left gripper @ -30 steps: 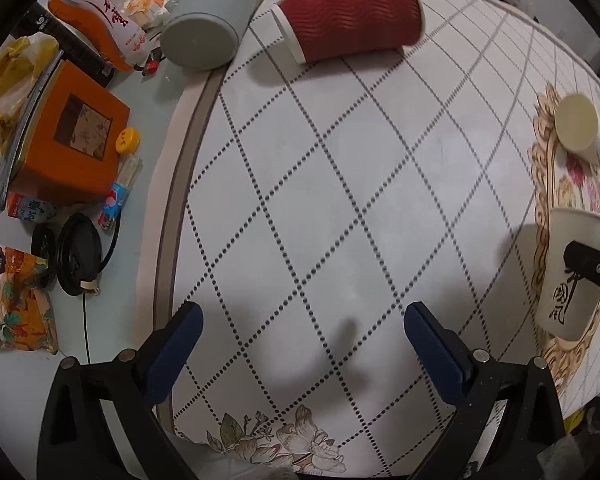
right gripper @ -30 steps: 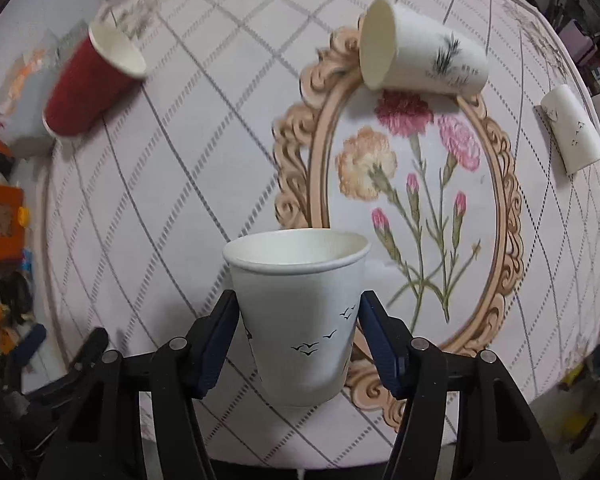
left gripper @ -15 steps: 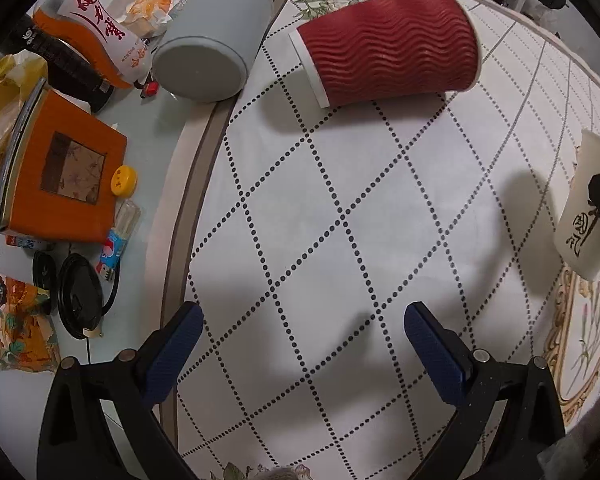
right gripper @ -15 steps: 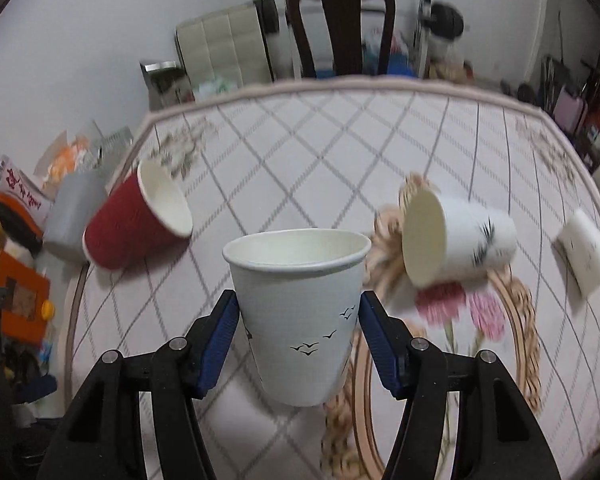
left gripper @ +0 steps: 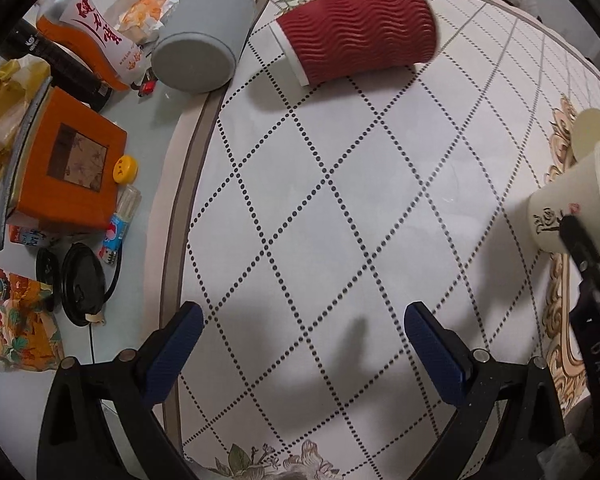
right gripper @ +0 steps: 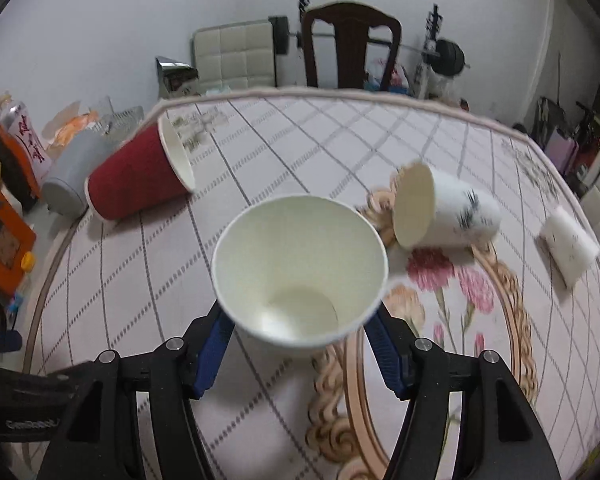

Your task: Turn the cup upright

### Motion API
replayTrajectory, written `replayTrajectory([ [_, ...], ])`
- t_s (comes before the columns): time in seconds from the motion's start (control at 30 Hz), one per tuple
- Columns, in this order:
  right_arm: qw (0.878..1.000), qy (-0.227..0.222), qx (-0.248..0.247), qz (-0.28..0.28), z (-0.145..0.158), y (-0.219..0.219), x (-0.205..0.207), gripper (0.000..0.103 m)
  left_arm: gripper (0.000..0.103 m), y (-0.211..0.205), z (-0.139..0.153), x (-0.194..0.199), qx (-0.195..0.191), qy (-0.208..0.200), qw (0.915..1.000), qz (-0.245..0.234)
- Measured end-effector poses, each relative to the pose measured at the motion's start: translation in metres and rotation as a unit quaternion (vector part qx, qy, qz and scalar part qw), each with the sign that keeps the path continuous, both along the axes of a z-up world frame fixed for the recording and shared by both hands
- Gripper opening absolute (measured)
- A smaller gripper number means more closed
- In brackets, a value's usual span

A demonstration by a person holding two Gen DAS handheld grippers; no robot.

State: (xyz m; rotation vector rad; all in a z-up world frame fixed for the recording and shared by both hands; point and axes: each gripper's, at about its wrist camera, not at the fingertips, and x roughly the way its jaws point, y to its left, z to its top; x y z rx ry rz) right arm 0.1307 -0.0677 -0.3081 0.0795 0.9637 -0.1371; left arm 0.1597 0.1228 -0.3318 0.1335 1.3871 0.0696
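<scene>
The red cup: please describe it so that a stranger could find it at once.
On the patterned tablecloth, look near its far left edge, beside the grey canister. The red cup lies there on its side, the only red, ribbed one; the other cups are white.
</scene>
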Motion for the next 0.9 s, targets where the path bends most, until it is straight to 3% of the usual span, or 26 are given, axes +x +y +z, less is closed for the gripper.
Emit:
replayTrajectory([
  [0.17, 1.0, 0.017, -0.003, -0.023, 0.004, -0.008, -0.021, 0.082, 0.103, -0.01, 0.015, -0.016, -0.001, -0.016, 0.9998, -0.009],
  [0.4, 0.998, 0.027, -0.03, -0.053, 0.042, -0.022, -0.046, 0.101, 0.103, -0.024, 0.059, -0.049, -0.006, -0.053, 0.9985, -0.01],
  [0.6, 0.997, 0.025, -0.052, -0.055, 0.096, -0.032, -0.07, 0.103, 0.103, -0.03, 0.114, -0.08, -0.006, -0.101, 0.9947, -0.017],
  [0.9, 0.998, 0.0, -0.051, -0.04, 0.203, -0.046, -0.136, 0.103, 0.103, -0.041, 0.208, -0.142, -0.029, -0.173, 0.9844, -0.012],
])
